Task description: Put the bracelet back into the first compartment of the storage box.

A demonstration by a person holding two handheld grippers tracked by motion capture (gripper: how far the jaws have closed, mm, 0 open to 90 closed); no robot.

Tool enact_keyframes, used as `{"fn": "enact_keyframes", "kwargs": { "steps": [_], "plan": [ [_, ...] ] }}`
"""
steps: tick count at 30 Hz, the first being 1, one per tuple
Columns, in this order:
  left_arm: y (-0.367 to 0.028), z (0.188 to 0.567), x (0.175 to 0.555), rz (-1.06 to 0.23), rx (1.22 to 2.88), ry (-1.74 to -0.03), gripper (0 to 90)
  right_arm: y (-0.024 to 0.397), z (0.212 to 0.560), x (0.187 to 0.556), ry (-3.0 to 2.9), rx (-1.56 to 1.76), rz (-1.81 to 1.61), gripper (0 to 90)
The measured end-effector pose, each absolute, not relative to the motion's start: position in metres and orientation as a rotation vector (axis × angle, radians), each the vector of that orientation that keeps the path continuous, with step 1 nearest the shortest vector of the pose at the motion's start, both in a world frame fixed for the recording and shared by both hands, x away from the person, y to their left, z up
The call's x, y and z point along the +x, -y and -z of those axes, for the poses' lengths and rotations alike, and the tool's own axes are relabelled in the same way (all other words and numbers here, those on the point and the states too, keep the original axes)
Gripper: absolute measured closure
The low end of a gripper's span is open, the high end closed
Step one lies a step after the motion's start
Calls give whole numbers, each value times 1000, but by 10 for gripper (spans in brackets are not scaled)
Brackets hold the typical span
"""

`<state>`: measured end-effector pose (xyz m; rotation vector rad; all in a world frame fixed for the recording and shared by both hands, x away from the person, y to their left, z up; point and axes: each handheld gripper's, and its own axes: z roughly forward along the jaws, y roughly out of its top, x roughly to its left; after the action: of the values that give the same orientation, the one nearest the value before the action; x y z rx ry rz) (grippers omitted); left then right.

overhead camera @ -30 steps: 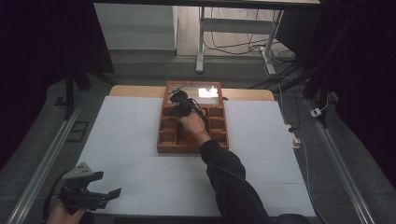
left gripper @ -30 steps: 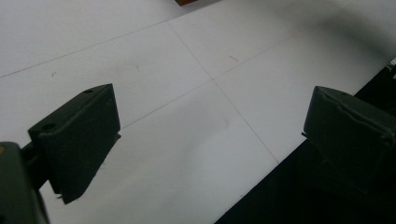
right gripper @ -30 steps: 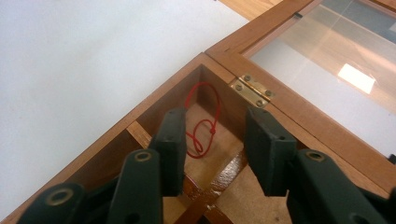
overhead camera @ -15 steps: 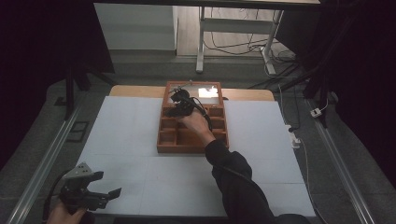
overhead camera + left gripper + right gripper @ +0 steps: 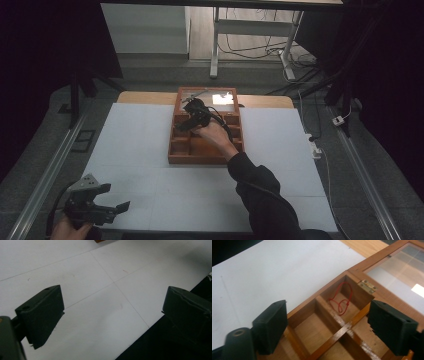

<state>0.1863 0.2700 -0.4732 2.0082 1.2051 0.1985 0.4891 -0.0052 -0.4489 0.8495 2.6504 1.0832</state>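
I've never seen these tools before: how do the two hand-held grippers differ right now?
The right gripper hangs over the wooden box, above a compartment with a red string; the left gripper hovers over bare white table near its front edge. The right jaws have just been opening. Both stand open, holding nothing.

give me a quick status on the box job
Right gripper just opened, empty, over wooden box. Red string lies in corner compartment. Left gripper open, idle. Nothing blocking.

A thin red cord is lying in the brown wooden box. The black tongs are showing against the white bench.
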Motion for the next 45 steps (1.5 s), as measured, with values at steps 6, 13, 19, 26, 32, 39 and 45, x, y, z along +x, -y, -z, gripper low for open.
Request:
{"fn": "enact_keyframes", "kwargs": {
  "steps": [6,13,19,26,32,39,45],
  "plan": [
    [-270,473,187,-197,2009,-1205,39,10,447,479,-2661,826,-1083,56],
    [-270,473,187,-195,2009,-1207,39,20,441,468,-2669,784,-1122,23],
    [-270,473,187,-195,2010,-1208,39,29,438,457,-2673,746,-1116,0],
    [-270,473,187,-194,2010,-1209,39,41,434,443,-2667,725,-1144,0],
    [-270,473,187,-193,2008,-1211,39,54,428,430,-2661,685,-1168,0],
    [-270,473,187,-192,2007,-1213,39,71,423,409,-2659,651,-1153,0],
    [-270,473,188,-191,2006,-1211,39,87,424,395,-2643,655,-1163,0]
  ]
}}
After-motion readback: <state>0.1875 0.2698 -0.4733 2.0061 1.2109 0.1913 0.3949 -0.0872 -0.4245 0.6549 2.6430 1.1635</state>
